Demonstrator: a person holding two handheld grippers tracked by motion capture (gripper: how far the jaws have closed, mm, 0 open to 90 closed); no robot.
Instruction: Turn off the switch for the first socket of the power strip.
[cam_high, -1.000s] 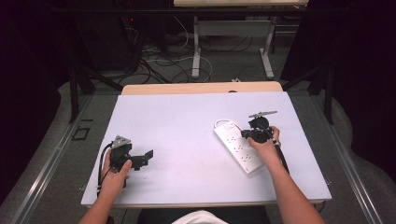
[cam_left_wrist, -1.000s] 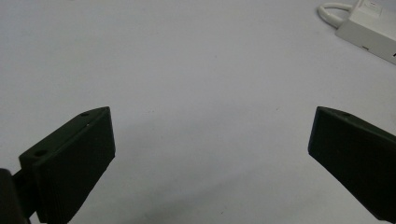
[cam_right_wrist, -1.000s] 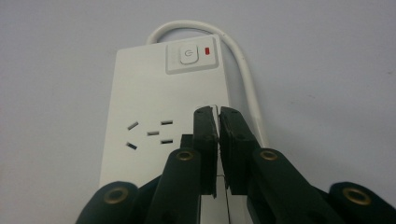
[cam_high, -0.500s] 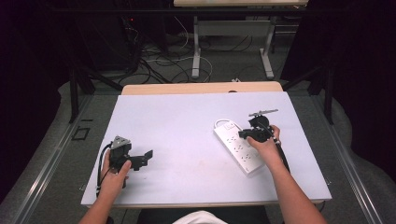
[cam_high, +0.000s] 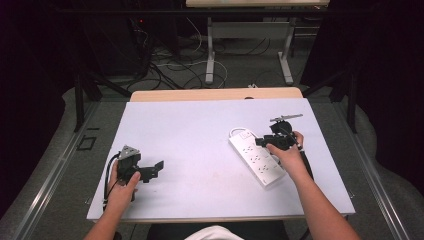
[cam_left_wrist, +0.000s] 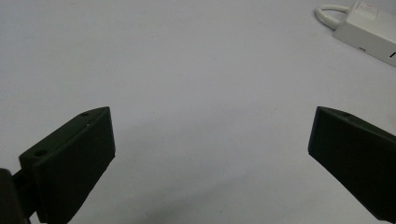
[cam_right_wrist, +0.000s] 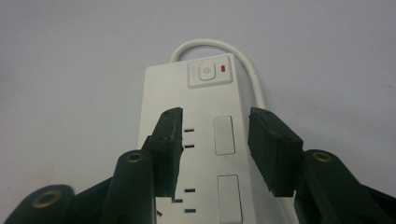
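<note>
Two sets of black tongs sit in your hands over the white rectangular counter (cam_high: 200, 135). Your left tongs (cam_high: 156, 168) rest low near the counter's front left corner, gripped by your left hand (cam_high: 122, 182), jaws spread wide with nothing between them; in the left gripper view they frame bare counter surface, with one end of the white plastic power strip (cam_left_wrist: 369, 32) and its looped white cord (cam_left_wrist: 327, 11) far off at the upper right. Your right tongs (cam_high: 261, 142) are over the right half of the counter, held by your right hand (cam_high: 285, 152), hanging above the switch end of the power strip (cam_high: 254, 157), which lies flat and runs diagonally toward the front right. In the right gripper view the jaws stand partly apart over the strip's socket face, holding nothing; whether they touch the strip, you cannot tell. Just beyond them lies the square power button (cam_right_wrist: 209, 72) with a small red light (cam_right_wrist: 223, 69) beside it.
</note>
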